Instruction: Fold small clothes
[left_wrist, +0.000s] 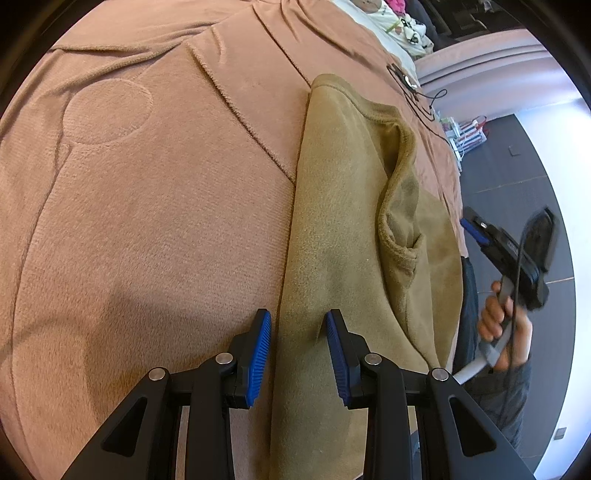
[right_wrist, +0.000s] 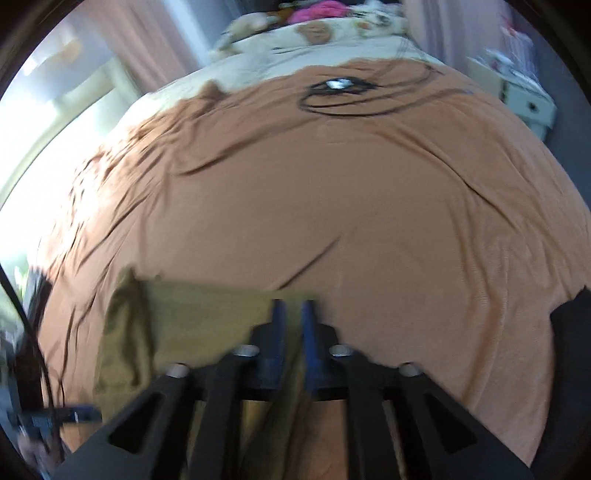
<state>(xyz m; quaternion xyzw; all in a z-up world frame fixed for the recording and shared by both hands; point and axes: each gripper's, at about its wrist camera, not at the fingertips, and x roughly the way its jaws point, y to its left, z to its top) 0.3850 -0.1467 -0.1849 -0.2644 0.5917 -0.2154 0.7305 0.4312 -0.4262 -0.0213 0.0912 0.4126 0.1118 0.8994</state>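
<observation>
Olive-tan garment (left_wrist: 332, 221) lies folded into a long strip on the bed, on a peach-brown fleece blanket (left_wrist: 147, 203). It sits along the blanket's edge on my right-hand side, where the bed drops to dark floor (left_wrist: 517, 166). The fabric is short-pile and velvety, with a thick rolled hem looping across the top layer and a pocket-like fold under it. The blanket has a soft nap, raised seam lines and an embossed round patch.

My left gripper (left_wrist: 298, 354) has its jaws partly apart, and the ribbed blue pads (left_wrist: 260, 354) straddle the strip's long folded edge. The right pad's tip dents the cloth; the left pad is over the blanket just beside the edge. The pads are not pinching any cloth.

My right gripper (right_wrist: 293, 332): this view is motion-blurred. The jaws show a narrow gap with olive cloth visible in it, at a corner of the strip. I can't tell if the pads press on the cloth. In the left wrist view that gripper (left_wrist: 476, 230) is off the bed's edge, my hand (left_wrist: 502, 325) on its grey handle, and the cloth is not lifted.

A thin black cable (right_wrist: 362, 99) coils on the blanket toward the far end of the bed, with cream patterned bedding (right_wrist: 314, 40) beyond.
</observation>
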